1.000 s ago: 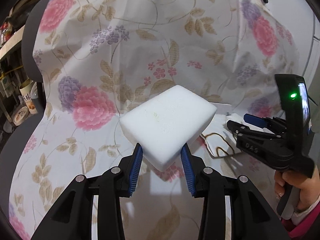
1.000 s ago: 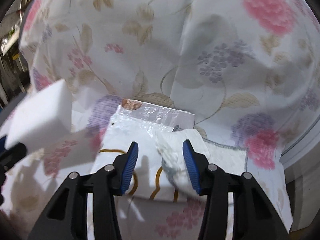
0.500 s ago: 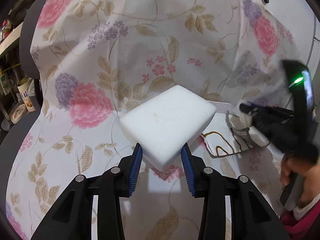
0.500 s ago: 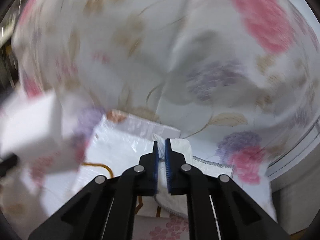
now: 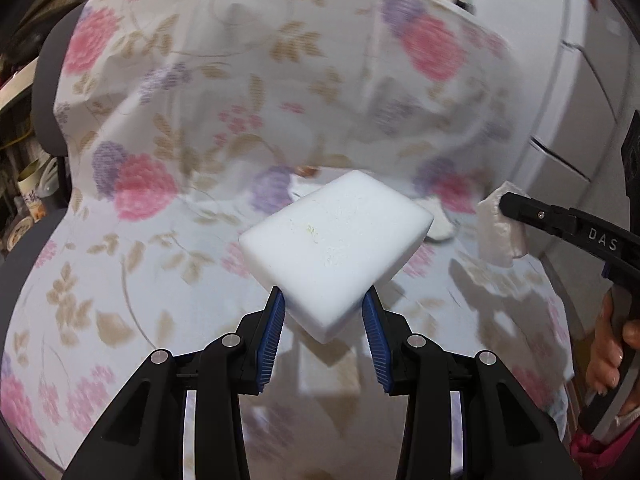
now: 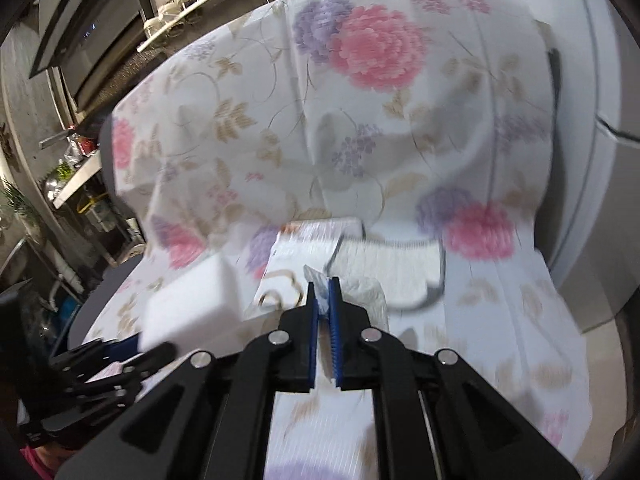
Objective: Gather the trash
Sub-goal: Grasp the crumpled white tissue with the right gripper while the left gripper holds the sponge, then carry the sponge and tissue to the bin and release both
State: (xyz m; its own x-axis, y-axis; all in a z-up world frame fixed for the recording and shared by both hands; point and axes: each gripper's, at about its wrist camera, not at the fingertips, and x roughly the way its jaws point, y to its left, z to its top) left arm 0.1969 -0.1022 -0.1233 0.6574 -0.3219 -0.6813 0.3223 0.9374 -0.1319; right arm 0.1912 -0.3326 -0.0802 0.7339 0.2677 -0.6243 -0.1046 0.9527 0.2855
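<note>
1. Currently the left tongs [image 5: 323, 322] pinch a white foam block [image 5: 336, 248] by its near corner, holding it above the flowered cloth [image 5: 168, 128].
2. Right tongs [image 6: 323, 312] are pressed together on a crumpled plastic wrapper [image 6: 360, 294], lifted off the cloth.
3. Collecting is underway; more white packaging [image 6: 384, 258] lies behind.
4. Next likely calls for carrying both pieces to a bin, none visible.

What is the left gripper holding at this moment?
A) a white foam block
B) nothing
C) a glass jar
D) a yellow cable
A: the left gripper has its blue pads pressed on both sides of a white foam block, which is lifted above the floral cloth.
</note>
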